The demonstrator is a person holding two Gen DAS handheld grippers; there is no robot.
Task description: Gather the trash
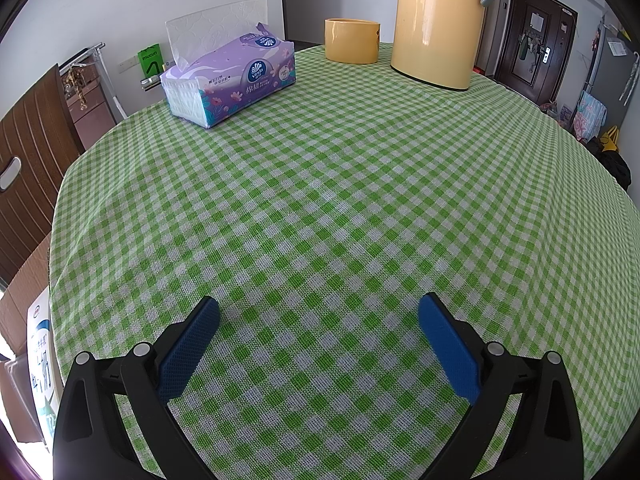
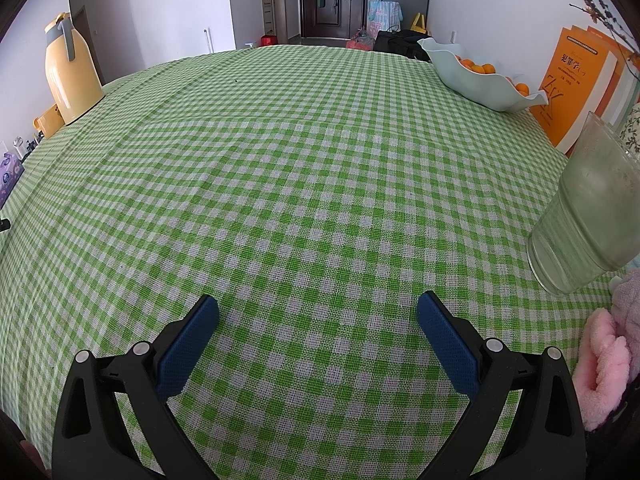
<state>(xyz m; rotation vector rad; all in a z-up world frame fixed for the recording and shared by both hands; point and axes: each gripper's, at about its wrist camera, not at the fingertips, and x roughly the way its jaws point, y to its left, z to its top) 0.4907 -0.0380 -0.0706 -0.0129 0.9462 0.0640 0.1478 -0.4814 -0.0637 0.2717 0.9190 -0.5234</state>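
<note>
My left gripper [image 1: 319, 312] hangs open above the green checked tablecloth [image 1: 340, 184], with nothing between its blue pads [image 1: 188, 350]. My right gripper [image 2: 318, 312] is open too, over the same tablecloth [image 2: 280, 168], also holding nothing. A clear plastic cup [image 2: 584, 216], cloudy inside, stands to the right of the right gripper near the table's edge. No loose scrap of trash shows on the cloth in either view.
A purple tissue pack [image 1: 228, 76], a yellow cup [image 1: 352, 40] and a yellow thermos jug [image 1: 438, 24] stand at the far side. A pale bowl of oranges [image 2: 476, 76], orange books [image 2: 576, 84] and a pink fluffy cloth [image 2: 604, 360] lie on the right. A cardboard box [image 1: 28, 320] sits left of the table.
</note>
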